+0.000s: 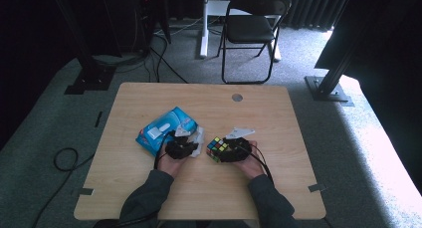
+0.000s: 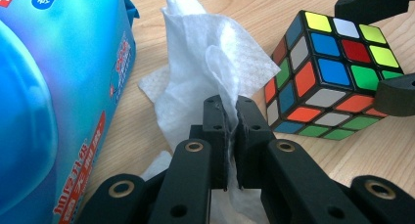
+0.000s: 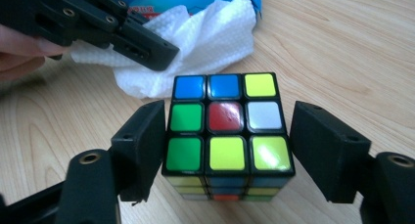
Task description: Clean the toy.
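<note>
Daylight spills in from the right across the grey floor (image 1: 378,138), overexposing it, while the room behind the table (image 1: 149,93) stays dark. In the gripper views, glare glints off the cube (image 3: 227,123); the blue pack (image 2: 54,101) looms soft and blurred.

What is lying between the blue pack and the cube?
A white wipe lies between the blue pack and the cube, pinched in the left tool; the left gripper view shows it best.
</note>
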Tool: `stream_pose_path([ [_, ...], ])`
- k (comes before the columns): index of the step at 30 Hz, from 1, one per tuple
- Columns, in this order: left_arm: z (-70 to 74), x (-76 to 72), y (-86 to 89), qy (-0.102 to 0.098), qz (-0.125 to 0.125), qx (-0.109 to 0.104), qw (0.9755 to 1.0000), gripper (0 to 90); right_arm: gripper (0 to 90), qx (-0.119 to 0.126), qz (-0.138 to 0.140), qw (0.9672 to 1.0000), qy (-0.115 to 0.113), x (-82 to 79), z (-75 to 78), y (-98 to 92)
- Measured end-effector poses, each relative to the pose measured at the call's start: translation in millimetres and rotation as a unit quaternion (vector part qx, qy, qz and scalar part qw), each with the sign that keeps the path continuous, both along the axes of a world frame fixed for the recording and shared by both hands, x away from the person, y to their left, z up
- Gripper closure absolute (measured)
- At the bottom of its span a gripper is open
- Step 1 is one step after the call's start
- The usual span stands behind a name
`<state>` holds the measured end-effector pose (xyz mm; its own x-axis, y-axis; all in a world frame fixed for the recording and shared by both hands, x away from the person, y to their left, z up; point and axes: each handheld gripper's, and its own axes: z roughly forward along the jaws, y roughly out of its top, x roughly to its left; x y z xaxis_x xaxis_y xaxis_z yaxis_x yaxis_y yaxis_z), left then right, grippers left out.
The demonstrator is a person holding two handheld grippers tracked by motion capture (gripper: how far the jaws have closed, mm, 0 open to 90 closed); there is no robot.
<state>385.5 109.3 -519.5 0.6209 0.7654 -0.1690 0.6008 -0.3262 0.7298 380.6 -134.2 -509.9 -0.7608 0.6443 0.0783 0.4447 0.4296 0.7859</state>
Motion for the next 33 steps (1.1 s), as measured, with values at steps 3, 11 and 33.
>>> stream_pose_path([
  [3, 1.0, 0.3, 0.3, -0.001, 0.0, 0.0, 1.0, 84.9, 27.7, -0.003, 0.0, 1.0, 0.0, -1.9, 1.0, -3.0],
  [11, 3.5, 1.0, -1.8, -0.004, -0.003, -0.001, 1.0, 85.0, 29.9, -0.006, -0.005, 1.0, -0.003, -5.2, 2.9, -14.0],
  [33, 33.9, 5.7, -26.4, -0.037, -0.038, -0.043, 0.9977, 85.0, 39.6, 0.022, -0.007, 0.9997, 0.006, -11.6, -5.4, -25.7],
])
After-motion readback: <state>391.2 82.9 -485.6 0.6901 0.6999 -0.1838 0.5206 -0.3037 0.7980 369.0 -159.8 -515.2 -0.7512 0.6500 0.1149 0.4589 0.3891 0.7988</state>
